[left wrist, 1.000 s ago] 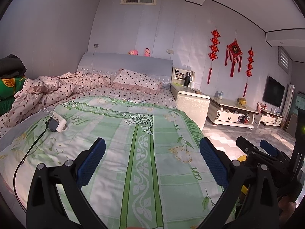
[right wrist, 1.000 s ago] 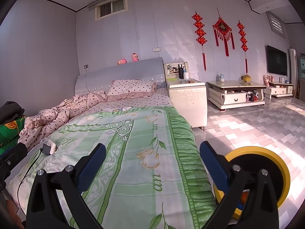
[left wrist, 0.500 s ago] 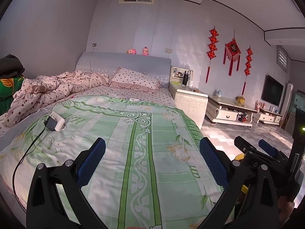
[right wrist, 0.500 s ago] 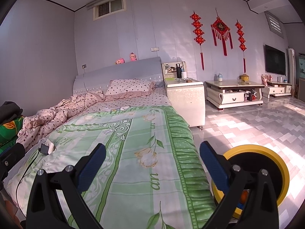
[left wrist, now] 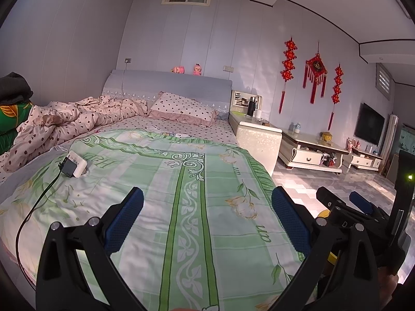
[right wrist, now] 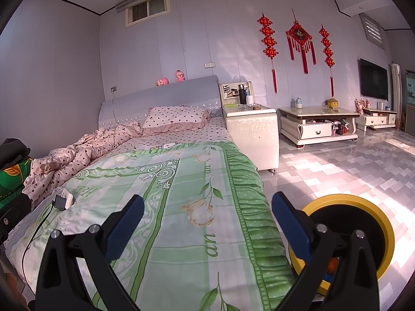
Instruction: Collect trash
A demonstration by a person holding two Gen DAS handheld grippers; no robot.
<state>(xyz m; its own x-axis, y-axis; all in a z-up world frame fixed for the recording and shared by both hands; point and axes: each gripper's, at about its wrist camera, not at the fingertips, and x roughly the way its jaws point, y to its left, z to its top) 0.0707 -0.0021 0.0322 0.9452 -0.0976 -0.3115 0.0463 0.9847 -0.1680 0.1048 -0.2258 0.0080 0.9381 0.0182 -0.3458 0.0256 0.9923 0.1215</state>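
My left gripper [left wrist: 207, 220] is open and empty above the foot of a bed with a green floral cover [left wrist: 192, 181]. My right gripper [right wrist: 207, 223] is open and empty over the bed's right edge; it also shows in the left wrist view [left wrist: 347, 204]. A yellow-rimmed trash bin [right wrist: 363, 223] stands on the floor beside the bed, with something orange inside. Small white items [left wrist: 179, 135] lie mid-bed near the pillow; I cannot tell what they are.
A white power strip with a black plug and cable [left wrist: 74, 167] lies on the bed's left. A crumpled dotted quilt [left wrist: 64, 121] and pillow [left wrist: 184, 108] lie at the head. A bedside cabinet [right wrist: 250, 134], coffee table [right wrist: 319, 124] and tiled floor [right wrist: 350, 165] are to the right.
Both grippers have drawn back and tilted up slightly, so the bed sits lower and farther in both views. Both stay open.
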